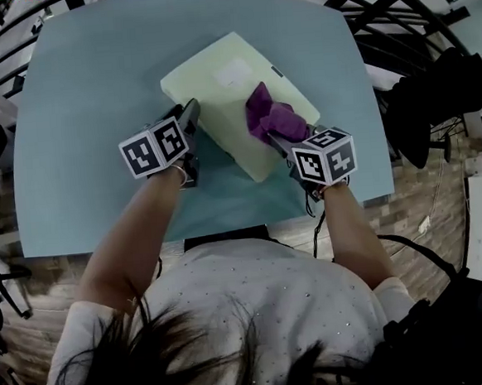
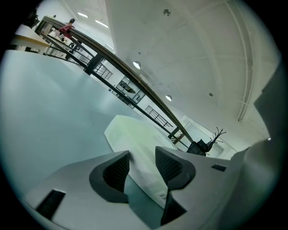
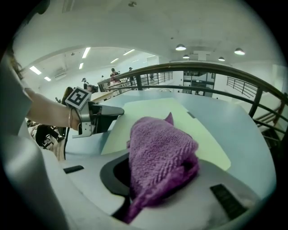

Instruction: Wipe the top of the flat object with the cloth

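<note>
The right tongs (image 1: 280,139) are clamped on the bunched purple cloth (image 1: 267,117), which rests on the right part of the pale flat object (image 1: 219,73) lying slantwise on the blue surface (image 1: 85,117). The left tongs (image 1: 190,110) stand slightly parted at the object's left edge (its rim sits in the gap, apparently not pinched). With that loose hold, a firm stroke could likely push the object across the surface, or the wadded cloth could roll and leave strips unwiped.
</note>
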{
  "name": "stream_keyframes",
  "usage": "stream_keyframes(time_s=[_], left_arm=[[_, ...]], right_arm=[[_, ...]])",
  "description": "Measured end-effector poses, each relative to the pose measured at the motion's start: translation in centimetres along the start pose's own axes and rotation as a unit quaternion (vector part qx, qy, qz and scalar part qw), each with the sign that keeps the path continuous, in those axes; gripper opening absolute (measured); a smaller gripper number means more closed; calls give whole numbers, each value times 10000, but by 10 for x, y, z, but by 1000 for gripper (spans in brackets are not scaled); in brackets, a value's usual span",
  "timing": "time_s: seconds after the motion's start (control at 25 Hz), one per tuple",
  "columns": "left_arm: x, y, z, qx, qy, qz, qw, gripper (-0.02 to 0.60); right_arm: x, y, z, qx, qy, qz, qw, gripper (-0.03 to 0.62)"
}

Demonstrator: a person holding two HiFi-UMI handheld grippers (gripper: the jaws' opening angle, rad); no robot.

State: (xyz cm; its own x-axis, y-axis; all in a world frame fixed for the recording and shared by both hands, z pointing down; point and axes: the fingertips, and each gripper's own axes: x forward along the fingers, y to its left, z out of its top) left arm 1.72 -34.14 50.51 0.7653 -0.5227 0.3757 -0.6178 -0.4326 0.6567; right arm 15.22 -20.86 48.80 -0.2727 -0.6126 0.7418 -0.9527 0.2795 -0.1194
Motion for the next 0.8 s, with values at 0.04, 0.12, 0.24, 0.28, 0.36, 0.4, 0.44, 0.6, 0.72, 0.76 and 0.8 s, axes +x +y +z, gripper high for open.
stream_keyframes(time_s=[0.04, 0.12, 0.24, 0.28, 0.36, 0.4, 0.44, 0.6, 0.72, 0.76, 0.8], left_arm=[[0, -1, -1, 6, 6, -11, 10000, 181], [1, -2, -3, 9, 22, -29, 10000, 181], [3, -4, -4, 111, -13, 80, 9999, 181], [3, -5, -3, 175, -45, 121, 9998, 181], [4, -6, -4, 241, -96, 155, 9995, 181], [4, -6, -5, 251, -113, 141, 9995, 181], [3, -6, -5, 261, -132, 112, 9995, 181], [0, -1, -1, 315, -209, 87, 9992, 178], [-2, 0, 2, 423, -273, 149, 9986, 176], [-2, 1, 3, 455, -292, 166, 9984, 175], [-2, 2, 3, 456, -295, 167, 9984, 176]], right_arm=[[-2, -10, -1, 63, -42, -32, 10000, 32], [-6, -30, -3, 153, -98, -94, 9998, 32], [-13, -57, -5, 89, -120, -172, 9997, 32], [-15, -65, -6, 51, -131, -175, 9997, 31], [-18, -80, -7, -3, -140, -177, 9997, 31], [-19, -85, -8, -32, -138, -183, 9997, 31], [-19, -90, -9, -60, -135, -189, 9997, 31], [-18, -103, -6, -34, -197, -218, 9996, 31], [-18, -111, -3, 1, -270, -250, 9993, 31], [-17, -113, -2, -25, -273, -258, 9993, 31], [-17, -113, -2, -60, -271, -277, 9992, 31]])
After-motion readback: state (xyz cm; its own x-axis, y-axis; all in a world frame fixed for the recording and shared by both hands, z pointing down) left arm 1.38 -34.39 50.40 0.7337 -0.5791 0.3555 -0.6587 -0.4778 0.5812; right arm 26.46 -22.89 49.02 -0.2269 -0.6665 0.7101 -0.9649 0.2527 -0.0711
